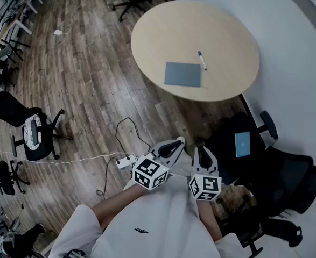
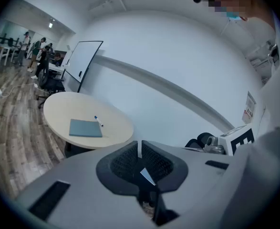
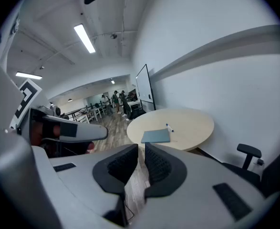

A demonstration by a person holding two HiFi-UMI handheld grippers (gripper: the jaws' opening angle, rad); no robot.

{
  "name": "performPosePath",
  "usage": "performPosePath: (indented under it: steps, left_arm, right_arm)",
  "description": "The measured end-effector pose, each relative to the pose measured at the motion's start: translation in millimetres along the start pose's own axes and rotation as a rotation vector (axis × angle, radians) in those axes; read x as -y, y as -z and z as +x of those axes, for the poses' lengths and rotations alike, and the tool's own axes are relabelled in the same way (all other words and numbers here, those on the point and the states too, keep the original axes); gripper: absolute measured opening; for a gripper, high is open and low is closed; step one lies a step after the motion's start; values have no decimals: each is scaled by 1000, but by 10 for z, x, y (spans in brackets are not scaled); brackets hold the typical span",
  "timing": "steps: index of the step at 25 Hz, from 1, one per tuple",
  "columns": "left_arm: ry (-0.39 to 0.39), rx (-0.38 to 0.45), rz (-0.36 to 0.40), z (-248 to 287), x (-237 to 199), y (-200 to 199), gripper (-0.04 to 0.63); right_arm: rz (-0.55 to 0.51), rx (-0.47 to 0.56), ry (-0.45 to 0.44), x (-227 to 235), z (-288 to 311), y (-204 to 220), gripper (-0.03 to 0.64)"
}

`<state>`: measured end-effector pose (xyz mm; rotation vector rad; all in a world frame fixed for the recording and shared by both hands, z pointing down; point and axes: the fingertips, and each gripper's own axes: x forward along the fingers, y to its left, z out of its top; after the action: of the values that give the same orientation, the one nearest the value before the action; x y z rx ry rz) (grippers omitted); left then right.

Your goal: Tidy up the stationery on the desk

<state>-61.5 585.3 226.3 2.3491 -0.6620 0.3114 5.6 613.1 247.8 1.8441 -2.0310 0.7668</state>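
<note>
A grey-blue notebook [image 1: 182,74] lies on the round beige table [image 1: 227,31], with a blue-capped white pen [image 1: 202,60] just beyond its far right corner. Both grippers are held close to the person's body, well short of the table. My left gripper [image 1: 174,143] has its jaws together with nothing between them. My right gripper [image 1: 201,150] shows only a thin slit and is also empty. The left gripper view [image 2: 140,144] shows the notebook [image 2: 85,128] and pen [image 2: 98,121] far ahead. The right gripper view [image 3: 141,149] shows the notebook [image 3: 155,136] and pen [image 3: 169,128] beyond its jaws.
Black office chairs [image 1: 287,181] stand at the right, close to the table, one dark seat carrying a small blue item [image 1: 242,144]. A power strip with cables [image 1: 126,162] lies on the wood floor at the person's feet. Another chair [image 1: 34,136] stands at the left. A whiteboard [image 2: 82,61] leans behind the table.
</note>
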Motion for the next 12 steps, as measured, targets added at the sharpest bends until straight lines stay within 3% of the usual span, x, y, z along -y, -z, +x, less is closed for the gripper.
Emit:
performPosePath:
  steps: [3, 5, 8, 12]
  left_arm:
    - [-90, 59, 8, -159, -493, 52, 40]
    - [-119, 55, -14, -361, -634, 209, 40]
    - [-114, 34, -29, -642, -636, 390, 40]
    - [-96, 31, 9, -582, -566, 317, 40]
  right_arm:
    - [-24, 44, -67, -257, 366, 37, 67]
    - [-33, 41, -91, -479, 349, 131, 67]
    - [-46, 26, -104, -751, 177, 224, 67]
    - [1, 53, -140, -759, 151, 104, 67]
